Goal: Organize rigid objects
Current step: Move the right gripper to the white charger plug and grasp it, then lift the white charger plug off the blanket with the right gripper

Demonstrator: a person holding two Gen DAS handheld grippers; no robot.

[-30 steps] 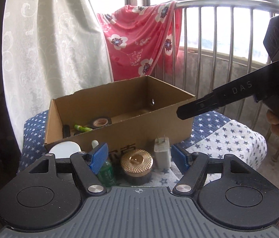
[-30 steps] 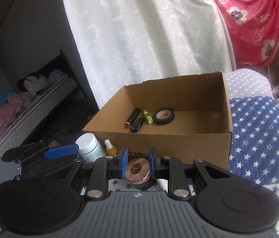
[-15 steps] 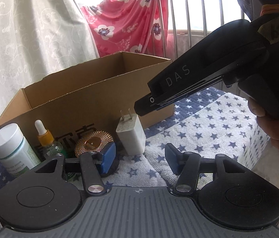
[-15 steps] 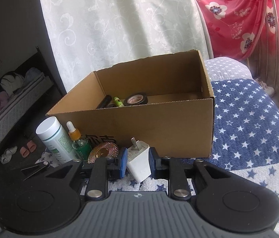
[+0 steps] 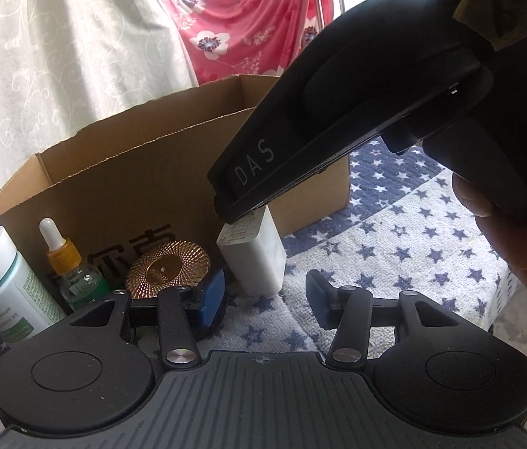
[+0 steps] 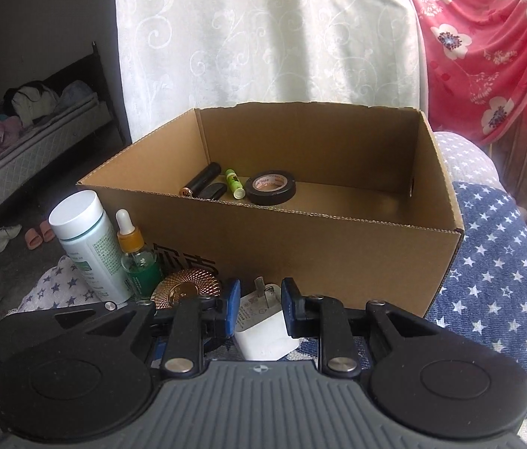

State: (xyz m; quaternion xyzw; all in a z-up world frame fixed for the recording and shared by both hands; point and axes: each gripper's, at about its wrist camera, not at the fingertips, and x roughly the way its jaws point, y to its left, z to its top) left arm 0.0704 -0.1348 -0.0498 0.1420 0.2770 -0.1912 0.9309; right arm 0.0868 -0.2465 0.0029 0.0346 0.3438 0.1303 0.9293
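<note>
A white plug adapter [image 6: 263,327], stood on the star-patterned cloth [image 6: 495,280] before the cardboard box [image 6: 338,258], is flanked closely by the right gripper [image 6: 260,308], while the left gripper [image 5: 265,299], its jaws lately narrowed, is held part-open on nothing

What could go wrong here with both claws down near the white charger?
1. The right claw pinches the white charger off-centre near its prongs, so it might twist out.
2. The left claw, whose jaws have just been closing on nothing, sits close to the gold-lidded jar and may bump it or the dropper bottle.
</note>
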